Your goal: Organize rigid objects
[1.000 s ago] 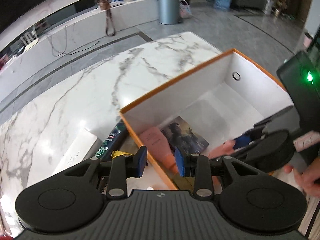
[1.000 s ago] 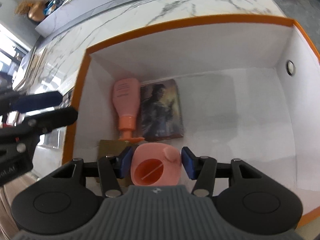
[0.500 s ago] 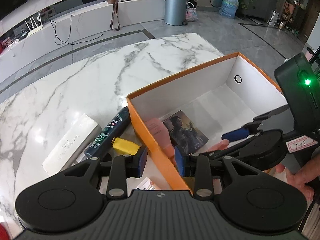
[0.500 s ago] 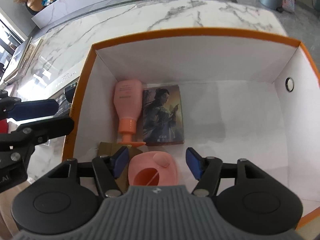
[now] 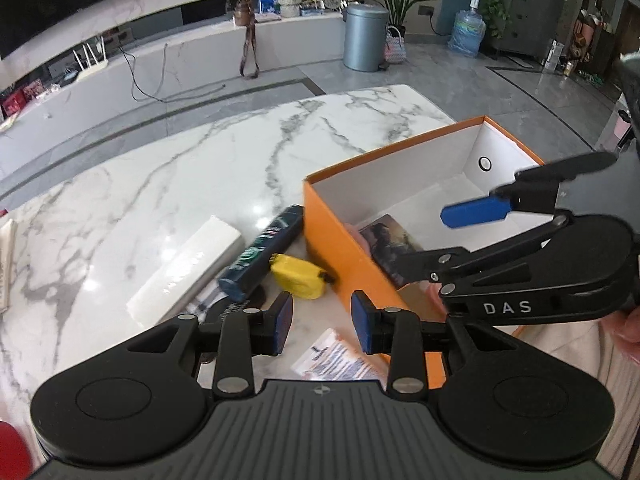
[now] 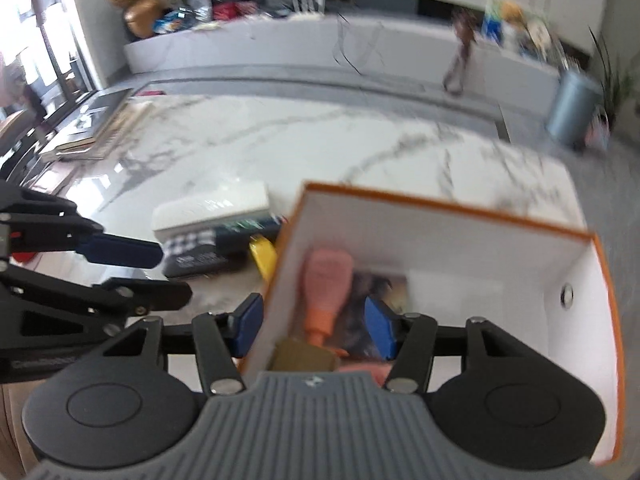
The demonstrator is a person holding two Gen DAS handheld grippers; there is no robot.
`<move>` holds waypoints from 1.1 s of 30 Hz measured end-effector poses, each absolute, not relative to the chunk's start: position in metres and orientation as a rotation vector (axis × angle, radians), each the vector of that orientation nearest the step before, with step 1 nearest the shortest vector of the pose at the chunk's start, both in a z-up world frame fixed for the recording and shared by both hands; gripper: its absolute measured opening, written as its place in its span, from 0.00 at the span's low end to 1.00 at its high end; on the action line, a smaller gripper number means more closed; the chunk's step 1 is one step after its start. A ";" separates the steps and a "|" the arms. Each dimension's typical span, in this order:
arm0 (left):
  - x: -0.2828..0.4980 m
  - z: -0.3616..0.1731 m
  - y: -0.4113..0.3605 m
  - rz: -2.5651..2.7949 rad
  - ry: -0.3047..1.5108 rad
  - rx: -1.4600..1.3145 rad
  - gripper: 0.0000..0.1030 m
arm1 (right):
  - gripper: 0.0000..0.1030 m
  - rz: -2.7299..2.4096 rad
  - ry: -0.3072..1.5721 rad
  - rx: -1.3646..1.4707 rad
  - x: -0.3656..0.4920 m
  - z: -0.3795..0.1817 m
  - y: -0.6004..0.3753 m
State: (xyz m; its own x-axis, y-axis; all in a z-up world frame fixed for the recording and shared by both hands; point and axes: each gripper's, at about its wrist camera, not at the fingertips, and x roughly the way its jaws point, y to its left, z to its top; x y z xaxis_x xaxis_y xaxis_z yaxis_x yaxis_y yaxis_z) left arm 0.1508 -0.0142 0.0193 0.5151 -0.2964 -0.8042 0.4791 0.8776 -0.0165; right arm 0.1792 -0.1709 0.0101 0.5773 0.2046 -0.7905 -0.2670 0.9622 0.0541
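Observation:
An orange box (image 5: pixel 332 240) with white inner walls stands on the marble table (image 5: pixel 160 184). Inside lie a pink bottle (image 6: pixel 326 280), a picture card (image 5: pixel 390 240), a gold-brown pack (image 6: pixel 302 356) and a pink lid (image 6: pixel 364 368). Left of the box lie a dark bottle (image 5: pixel 264 252), a yellow object (image 5: pixel 298 276), a white carton (image 5: pixel 188 268) and a printed leaflet (image 5: pixel 340 360). My left gripper (image 5: pixel 322 320) hovers over the table beside the box's left wall, its jaws opening and empty. My right gripper (image 6: pixel 314 324) hangs above the box's near left corner, jaws closing with nothing between them.
A checked cloth (image 6: pixel 188 240) lies under the white carton. Books and frames (image 6: pixel 100 128) sit at the table's far left end. A person's hand (image 5: pixel 624 324) holds the right gripper. A grey bin (image 5: pixel 366 36) stands on the floor beyond the table.
My right gripper let go of the pink lid inside the box, then rose and swung left. My left gripper drew away from the box's wall to the table beside it.

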 end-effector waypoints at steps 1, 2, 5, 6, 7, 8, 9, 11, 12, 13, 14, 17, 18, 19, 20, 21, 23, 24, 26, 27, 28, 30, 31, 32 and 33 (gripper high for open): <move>0.147 0.020 -0.009 -0.465 0.898 0.220 0.40 | 0.55 0.285 0.902 -0.090 0.178 0.013 -0.166; 0.145 0.020 -0.005 -0.453 0.875 0.222 0.40 | 0.55 0.302 0.891 -0.104 0.176 0.014 -0.161; 0.139 0.019 0.007 -0.404 0.846 0.253 0.41 | 0.55 0.369 0.869 -0.115 0.171 0.017 -0.148; 0.138 0.019 0.012 -0.399 0.840 0.247 0.43 | 0.55 0.396 0.867 -0.102 0.171 0.017 -0.146; 0.137 0.019 0.018 -0.395 0.837 0.242 0.45 | 0.55 0.410 0.871 -0.097 0.171 0.017 -0.143; 0.136 0.017 0.023 -0.382 0.833 0.246 0.54 | 0.55 0.413 0.882 -0.107 0.172 0.017 -0.138; 0.135 0.016 0.027 -0.361 0.820 0.259 0.62 | 0.55 0.412 0.893 -0.131 0.173 0.016 -0.132; 0.129 0.012 0.034 -0.326 0.769 0.300 0.73 | 0.55 0.417 0.918 -0.174 0.173 0.015 -0.120; 0.127 0.010 0.036 -0.301 0.759 0.321 0.79 | 0.55 0.429 0.926 -0.199 0.173 0.015 -0.113; 0.127 0.008 0.040 -0.283 0.759 0.333 0.79 | 0.55 0.442 0.930 -0.221 0.173 0.013 -0.107; 0.127 0.007 0.043 -0.280 0.758 0.333 0.79 | 0.56 0.452 0.937 -0.250 0.173 0.012 -0.100; 0.135 0.006 0.059 -0.301 0.814 0.261 0.77 | 0.55 0.486 0.983 -0.354 0.175 0.003 -0.076; 0.138 0.006 0.064 -0.306 0.835 0.238 0.74 | 0.54 0.497 0.999 -0.396 0.175 -0.001 -0.067; 0.141 0.004 0.067 -0.313 0.848 0.227 0.71 | 0.53 0.509 1.010 -0.432 0.175 -0.005 -0.059; 0.143 0.002 0.070 -0.321 0.862 0.223 0.69 | 0.53 0.523 1.025 -0.472 0.175 -0.010 -0.050; 0.144 -0.001 0.073 -0.326 0.877 0.227 0.68 | 0.50 0.537 1.045 -0.515 0.175 -0.016 -0.042; 0.145 -0.007 0.073 -0.323 0.896 0.247 0.68 | 0.48 0.557 1.101 -0.585 0.176 -0.030 -0.029; 0.144 -0.011 0.073 -0.319 0.898 0.258 0.68 | 0.48 0.562 1.130 -0.612 0.176 -0.037 -0.024; 0.142 -0.016 0.073 -0.330 0.906 0.273 0.68 | 0.48 0.566 1.193 -0.663 0.177 -0.052 -0.015; 0.143 -0.021 0.073 -0.338 0.917 0.270 0.68 | 0.48 0.564 1.227 -0.688 0.179 -0.060 -0.013; 0.144 -0.024 0.074 -0.340 0.930 0.263 0.68 | 0.49 0.562 1.252 -0.708 0.180 -0.066 -0.011; 0.144 -0.032 0.076 -0.334 0.957 0.256 0.68 | 0.49 0.554 1.305 -0.754 0.182 -0.077 -0.008; 0.144 -0.035 0.076 -0.332 0.967 0.252 0.68 | 0.50 0.542 1.325 -0.770 0.185 -0.081 -0.006; 0.144 -0.036 0.078 -0.332 0.975 0.242 0.68 | 0.50 0.531 1.345 -0.784 0.186 -0.085 -0.006; 0.145 -0.036 0.080 -0.332 0.979 0.229 0.68 | 0.50 0.522 1.368 -0.801 0.188 -0.089 -0.005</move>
State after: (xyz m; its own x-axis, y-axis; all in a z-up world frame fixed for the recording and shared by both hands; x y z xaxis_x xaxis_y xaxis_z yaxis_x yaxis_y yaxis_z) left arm 0.1451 0.0803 -0.0362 0.5133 -0.1715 -0.8409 0.3753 0.9260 0.0403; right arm 0.1883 -0.0052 -0.0889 0.1545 -0.1210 -0.9806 -0.7435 0.6394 -0.1961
